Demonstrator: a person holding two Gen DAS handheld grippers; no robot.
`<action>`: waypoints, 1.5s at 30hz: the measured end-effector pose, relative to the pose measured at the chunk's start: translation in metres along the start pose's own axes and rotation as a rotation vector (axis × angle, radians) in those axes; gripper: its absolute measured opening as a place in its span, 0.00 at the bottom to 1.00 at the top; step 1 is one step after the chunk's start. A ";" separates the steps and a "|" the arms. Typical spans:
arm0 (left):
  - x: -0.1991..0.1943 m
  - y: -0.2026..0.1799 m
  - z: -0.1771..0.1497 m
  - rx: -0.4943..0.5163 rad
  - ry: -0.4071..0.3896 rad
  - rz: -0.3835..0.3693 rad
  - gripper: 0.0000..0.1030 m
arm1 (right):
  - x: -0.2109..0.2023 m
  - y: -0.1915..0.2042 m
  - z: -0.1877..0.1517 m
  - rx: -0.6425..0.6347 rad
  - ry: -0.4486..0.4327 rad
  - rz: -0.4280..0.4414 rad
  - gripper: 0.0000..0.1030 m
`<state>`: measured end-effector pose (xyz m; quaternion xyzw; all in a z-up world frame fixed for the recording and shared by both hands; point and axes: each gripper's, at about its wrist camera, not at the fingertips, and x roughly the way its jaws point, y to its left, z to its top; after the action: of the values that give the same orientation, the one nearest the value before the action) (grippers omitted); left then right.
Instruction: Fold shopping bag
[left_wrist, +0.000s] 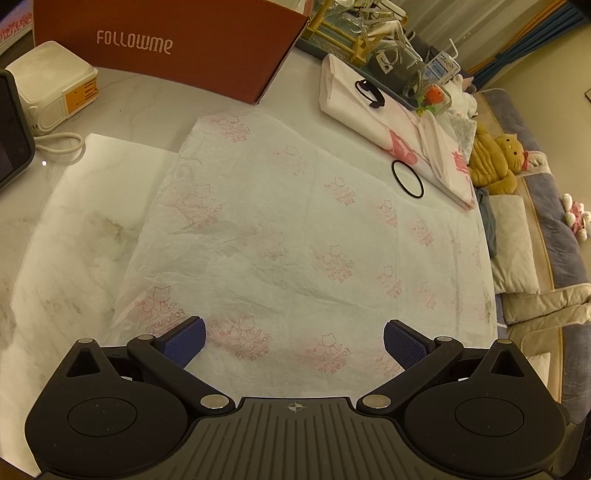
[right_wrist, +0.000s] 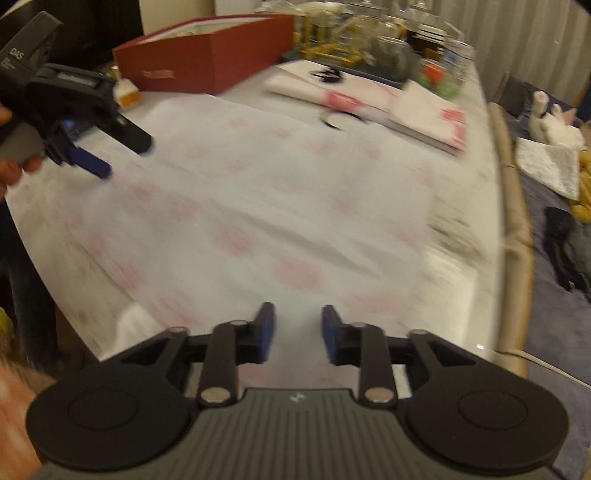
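A: Where's the bag (left_wrist: 280, 229)?

B: Flat on the marble table (left_wrist: 122, 96), white with pink cat prints, spread under both grippers. Its long axis runs from the near edge away toward the red box (left_wrist: 166, 40), leaning left as it goes.

A: And the left gripper (left_wrist: 293, 341)?

B: Jaws wide apart, hanging over the near end of the bag with nothing between them.

A: The right gripper (right_wrist: 293, 332)?

B: Narrower, pads apart, nothing pinched. That view is smeared, so whether the pads touch the bag I can't tell. The left gripper shows at its upper left, over the bag's left side.

A: What's crowding the bag?

B: A black ring (left_wrist: 407, 178) lies on its far right part. Just beyond are folded bags (left_wrist: 373, 110). The red box sits at the far end, a white device (left_wrist: 51, 85) left of it.
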<state>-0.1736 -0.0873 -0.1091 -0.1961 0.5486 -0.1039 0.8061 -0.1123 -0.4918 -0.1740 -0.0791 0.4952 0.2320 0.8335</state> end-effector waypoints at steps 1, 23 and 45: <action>0.000 0.000 -0.001 0.000 0.000 0.000 1.00 | -0.004 -0.012 -0.003 0.029 0.026 -0.020 0.44; 0.004 -0.011 0.001 0.021 0.022 0.051 1.00 | 0.064 -0.069 0.090 0.190 -0.106 -0.152 0.40; 0.005 -0.005 0.006 -0.022 0.027 0.019 1.00 | 0.028 -0.053 0.048 0.132 -0.052 -0.146 0.28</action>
<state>-0.1659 -0.0925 -0.1096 -0.1984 0.5622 -0.0925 0.7975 -0.0384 -0.5126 -0.1794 -0.0541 0.4806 0.1393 0.8641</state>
